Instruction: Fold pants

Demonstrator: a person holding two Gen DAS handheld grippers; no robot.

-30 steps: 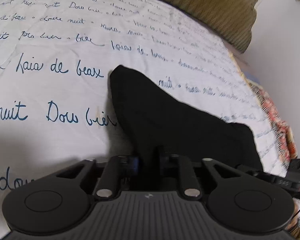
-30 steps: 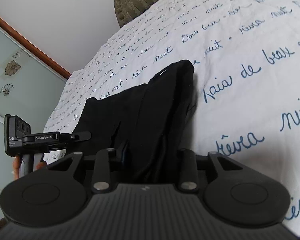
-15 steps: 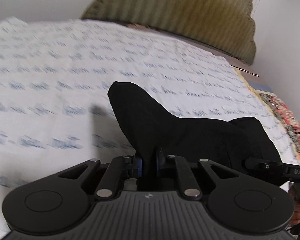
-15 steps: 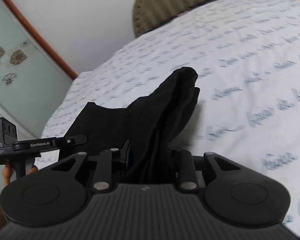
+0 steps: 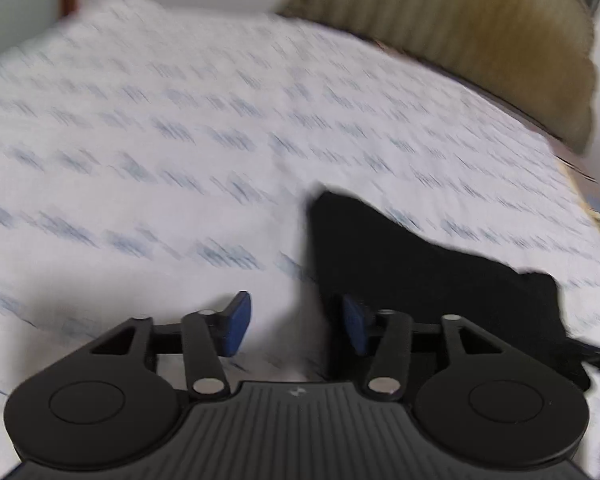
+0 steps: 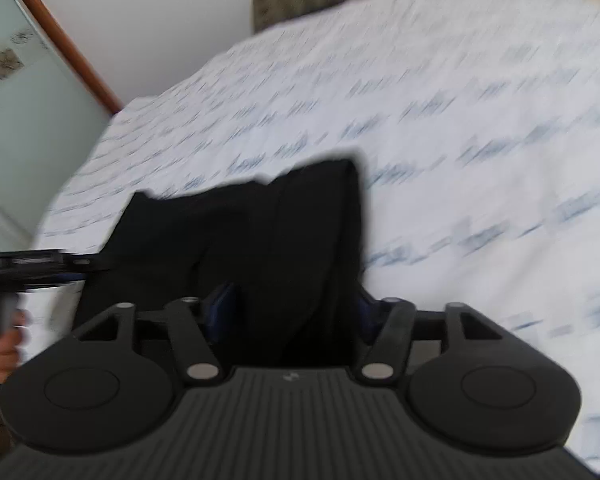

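Black pants [image 5: 428, 280] lie folded on the white bedsheet [image 5: 160, 160] with blue script. My left gripper [image 5: 296, 324] is at the pants' left edge with its jaws opening. Only the cloth's edge reaches in beside the right pad [image 5: 354, 328], and bare sheet shows in the rest of the gap. In the right wrist view a thick fold of the pants [image 6: 284, 240] runs between the jaws of my right gripper [image 6: 294, 308]. Those jaws are opening too, and the pads [image 6: 224, 306] stand off the cloth. The picture is blurred.
An olive ribbed headboard [image 5: 480, 32] stands at the far end of the bed against a white wall. A frosted glass panel with a wooden frame [image 6: 20, 80] is at the left. The left gripper's body [image 6: 32, 264] and the hand holding it [image 6: 2, 346] show beside the pants.
Both grippers were shut on the pants and now stand open. The lifted cloth has dropped from the left jaws. Both views swung up and back toward the headboard.
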